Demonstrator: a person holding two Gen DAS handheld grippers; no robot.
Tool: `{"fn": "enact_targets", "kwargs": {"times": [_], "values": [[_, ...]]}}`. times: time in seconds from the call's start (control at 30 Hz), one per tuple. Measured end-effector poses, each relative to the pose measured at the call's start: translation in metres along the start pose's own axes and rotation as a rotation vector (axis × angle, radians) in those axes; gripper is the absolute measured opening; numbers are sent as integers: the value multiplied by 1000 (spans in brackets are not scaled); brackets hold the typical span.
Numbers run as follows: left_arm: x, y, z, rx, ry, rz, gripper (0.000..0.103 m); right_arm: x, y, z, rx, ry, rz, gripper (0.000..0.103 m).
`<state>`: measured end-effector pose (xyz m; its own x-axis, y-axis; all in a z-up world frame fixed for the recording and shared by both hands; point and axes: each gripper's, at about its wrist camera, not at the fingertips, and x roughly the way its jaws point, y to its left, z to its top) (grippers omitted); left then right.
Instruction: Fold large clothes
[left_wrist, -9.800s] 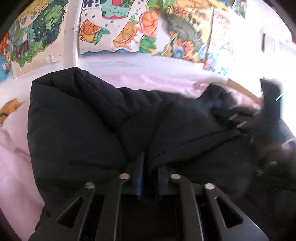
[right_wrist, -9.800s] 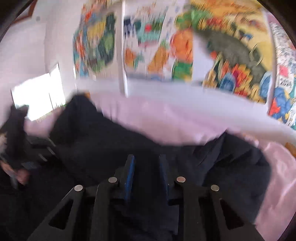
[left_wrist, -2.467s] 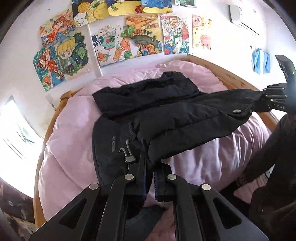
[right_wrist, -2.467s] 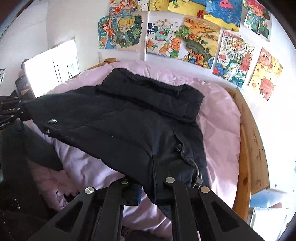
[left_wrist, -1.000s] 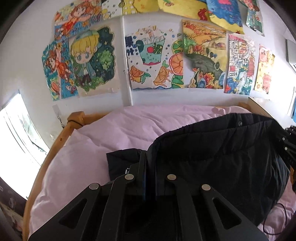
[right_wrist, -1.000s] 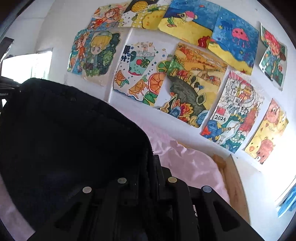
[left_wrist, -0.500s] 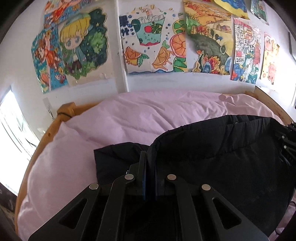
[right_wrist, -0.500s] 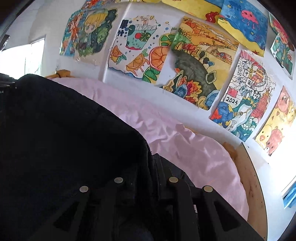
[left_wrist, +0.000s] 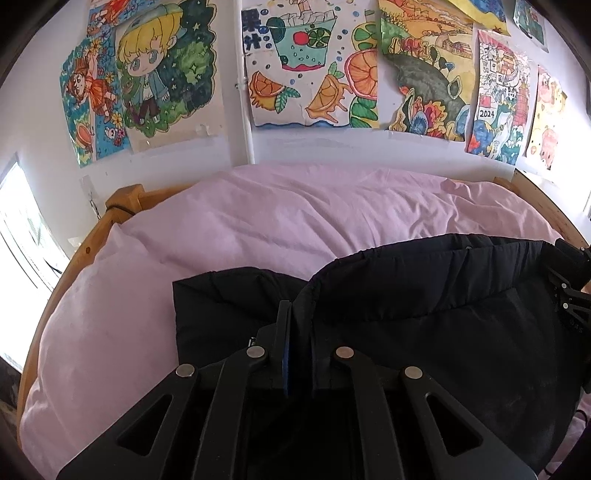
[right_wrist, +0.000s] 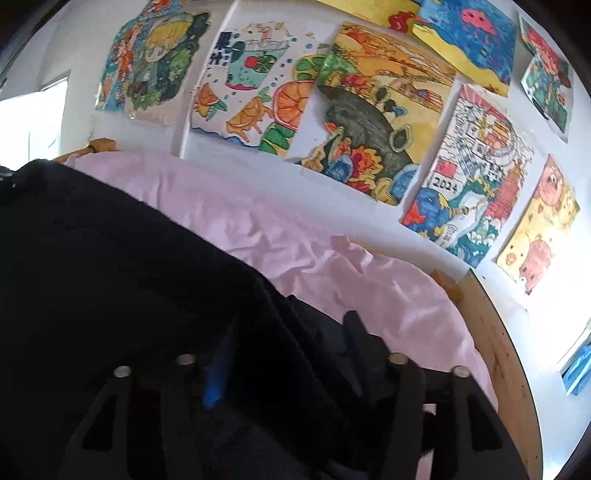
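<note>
**Right gripper lets go as the fold comes down on the bed**

Left wrist view: the left gripper (left_wrist: 298, 332) is pinched tight on the hem of the black puffer jacket (left_wrist: 424, 325), its fingers (left_wrist: 283, 325) almost touching with the fabric caught between them. Half a second ago the picture was nearly the same; a second ago the jacket hung higher against the wall drawings (left_wrist: 306, 74), and now it lies lower over the pink duvet (left_wrist: 295, 221). The right gripper shows at the far right edge, beside the jacket's other corner.

Right wrist view: the right gripper (right_wrist: 291, 347) has just been opening. Its jaws stand apart at a middling width, where half a second ago they were clamped. Jacket cloth still drapes between them, but the pads no longer press it.

This suggests the folded half has been laid over and one corner released; the left corner probably goes next.
</note>
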<state>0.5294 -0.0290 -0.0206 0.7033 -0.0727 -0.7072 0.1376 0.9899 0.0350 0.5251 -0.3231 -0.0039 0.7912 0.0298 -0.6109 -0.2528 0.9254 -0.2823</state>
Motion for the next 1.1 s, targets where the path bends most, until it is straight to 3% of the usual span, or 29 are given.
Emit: {"fn": "enact_targets", "kwargs": {"times": [0.23,0.3,0.37,0.4,0.43,0.5,0.53,0.57,0.67,0.8,0.93,1.03,1.1], "values": [[4,11,1,-61,22,-51,11,1,-1,-4,10,-5,-12,71],[3,13,2,-79,27,-65,13,1,-3,-5,14,-11,-31,83],[1,17,2,-99,24,-75,19,0,-8,-6,26,-22,-41,86],[-1,19,2,-108,21,-71,33,0,-10,-7,33,-25,-46,87],[-4,22,3,-119,9,-62,58,0,-14,-8,42,-27,-45,87],[-15,31,3,-157,-40,-54,84,-1,-20,-10,54,-27,-27,88],[-19,36,3,-173,-58,-63,87,-1,-21,-12,52,-26,-29,89],[-24,44,3,-200,-73,-80,87,-2,-22,-13,48,-26,-41,94],[-33,61,2,-278,-79,-88,88,-4,-30,-18,63,-40,-72,95],[-52,65,-3,-322,-124,-100,88,-16,-60,-27,218,-63,-43,96],[-75,32,-12,-203,-163,-152,89,-40,-84,-46,318,-63,-44,96],[-84,-10,-20,-65,-189,-197,94,-64,-78,-63,350,-75,66,100],[-80,-40,-26,39,-177,-198,94,-70,-45,-68,242,-86,157,100]]}}
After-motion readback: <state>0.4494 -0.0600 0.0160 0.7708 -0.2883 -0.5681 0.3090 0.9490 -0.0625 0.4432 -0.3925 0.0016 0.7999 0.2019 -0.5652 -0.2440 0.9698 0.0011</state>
